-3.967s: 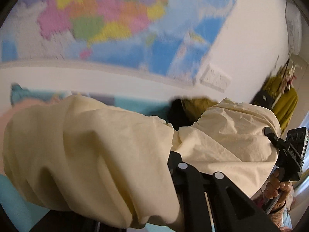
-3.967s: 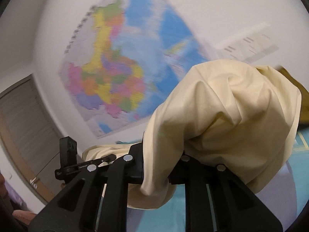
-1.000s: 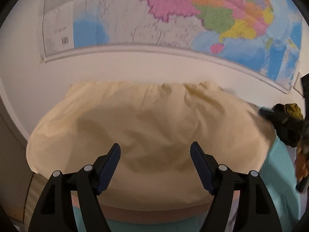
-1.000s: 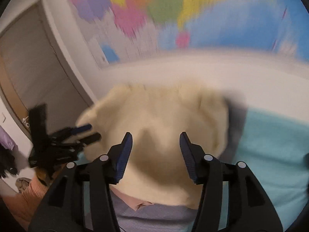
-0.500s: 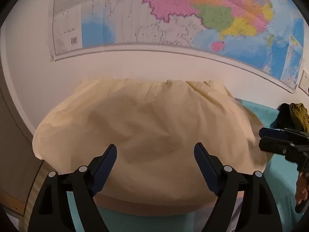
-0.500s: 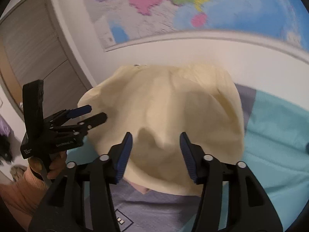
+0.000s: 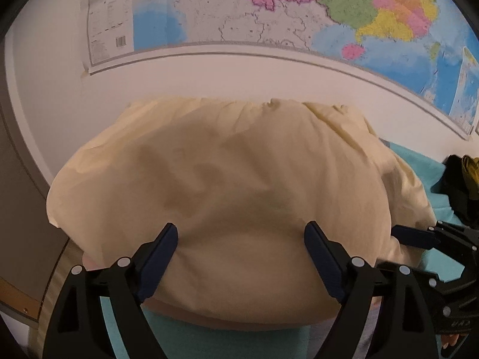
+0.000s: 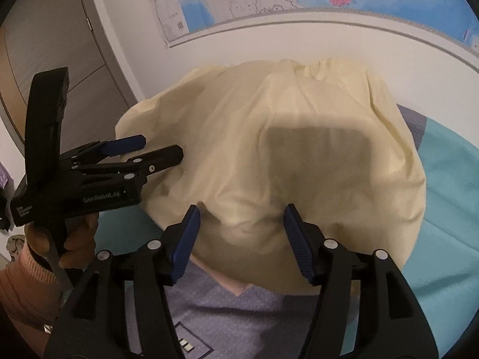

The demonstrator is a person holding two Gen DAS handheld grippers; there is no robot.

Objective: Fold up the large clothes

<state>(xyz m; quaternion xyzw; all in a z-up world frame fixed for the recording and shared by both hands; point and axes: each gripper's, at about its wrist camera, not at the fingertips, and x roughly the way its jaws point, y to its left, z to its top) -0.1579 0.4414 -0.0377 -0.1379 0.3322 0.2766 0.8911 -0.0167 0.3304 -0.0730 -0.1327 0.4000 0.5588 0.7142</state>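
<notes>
Now, cream garment (image 7: 227, 197): lay in a puffed heap across the middle of both views, on the teal bed cover (image 8: 449, 197), its far gathered edge against the white wall.
Left claw (image 7: 241, 257): sat low in the left wrist view, jaws spread wide and just been opening; the cloth lay beyond the blue pads (image 7: 158, 257), not pinched.
Right claw (image 8: 241, 239): sat low in the right wrist view, jaws apart and just been opening further, over the near edge of the heap, gripping nothing.
Wall map (image 7: 299, 9): filled the top of both frames, above the heap.
Dark and olive clothes (image 7: 461, 185): bunched at the right edge of the left wrist view.
Lilac cloth (image 8: 227, 314): spread under the heap's near edge, lower centre.
Door (image 8: 45, 45): stood at the upper left of the right wrist view.
Hand (image 8: 69, 239): in a pink cuff, held the left tool's handle at lower left.
</notes>
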